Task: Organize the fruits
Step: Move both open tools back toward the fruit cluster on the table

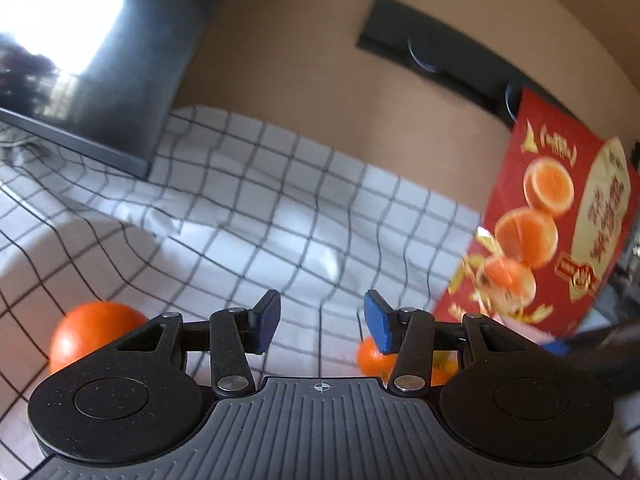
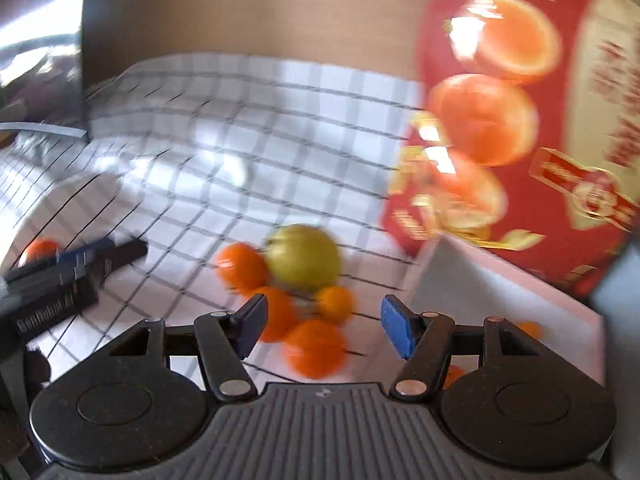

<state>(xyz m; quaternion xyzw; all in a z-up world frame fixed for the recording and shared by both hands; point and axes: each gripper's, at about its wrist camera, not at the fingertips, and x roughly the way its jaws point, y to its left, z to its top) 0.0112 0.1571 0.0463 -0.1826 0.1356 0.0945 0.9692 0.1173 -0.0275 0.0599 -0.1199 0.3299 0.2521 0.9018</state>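
1. Left wrist view: the left gripper [image 1: 320, 320] hangs over a white cloth with a thin black grid [image 1: 248, 208] that covers the counter. Its blue-padded fingers [image 1: 267, 320] stand apart with nothing between them.
2. A large round orange [image 1: 94, 334] lies alone on the cloth, left of the fingers and near the counter's left side. A smaller orange [image 1: 370, 354] peeps out below the right finger, not gripped.
3. A tall red cardboard box printed with orange halves [image 1: 556, 220] stands upright at the right edge.
4. Right wrist view, blurred: the right gripper [image 2: 322, 326] points down at a heap of fruit; its fingers are parted and empty.
5. A round yellow-green fruit [image 2: 304, 256] sits at the back of the heap, touching several small oranges [image 2: 316, 348] that lie in front of it, just ahead of and between the fingers.
6. A white open box [image 2: 508, 280] lies just right of the heap, in front of the red box; a bit of orange shows inside, too hidden to count.
7. Judgement: sorting seems underway, with a pick approaching. The next move calls for lowering the right fingers around one orange without nudging its neighbours, then carrying it into the white box.
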